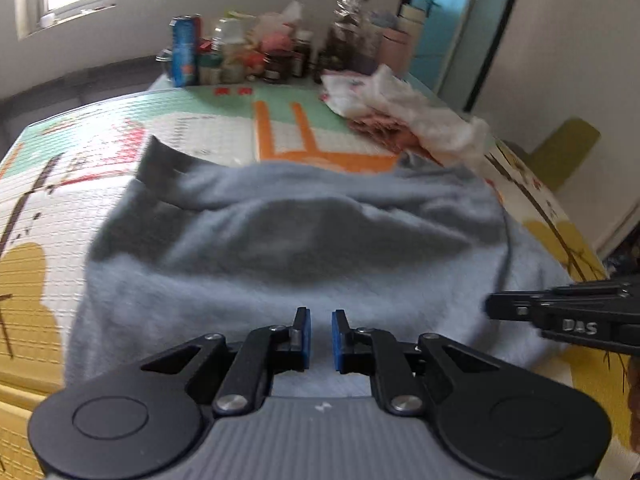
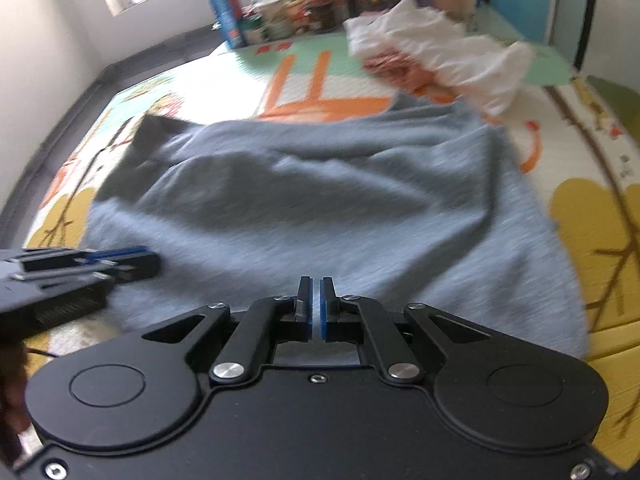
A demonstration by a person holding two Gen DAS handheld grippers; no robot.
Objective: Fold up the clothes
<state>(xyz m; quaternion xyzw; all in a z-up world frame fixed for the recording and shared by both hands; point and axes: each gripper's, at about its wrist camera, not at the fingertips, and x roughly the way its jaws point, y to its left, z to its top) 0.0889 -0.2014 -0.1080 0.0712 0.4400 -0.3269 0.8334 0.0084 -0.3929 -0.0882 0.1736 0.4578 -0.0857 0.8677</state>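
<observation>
A grey-blue fleece garment (image 1: 300, 248) lies spread on the patterned play mat (image 1: 200, 128), its far part bunched into soft folds. In the left wrist view my left gripper (image 1: 321, 338) hovers over the garment's near edge. Its blue pads stand a small gap apart with nothing pinched between them. My right gripper (image 1: 492, 308) reaches in from the right edge. In the right wrist view the right gripper (image 2: 316, 308) is over the near hem of the garment (image 2: 320, 200). Its pads are almost touching, and no cloth is clearly caught. The left gripper (image 2: 154, 260) shows at the left.
A crumpled pile of white and pink clothes (image 1: 400, 108) lies on the mat beyond the garment's far right corner. Bottles, jars and a blue can (image 1: 186, 50) crowd the mat's far end. A green chair (image 1: 568, 152) stands to the right.
</observation>
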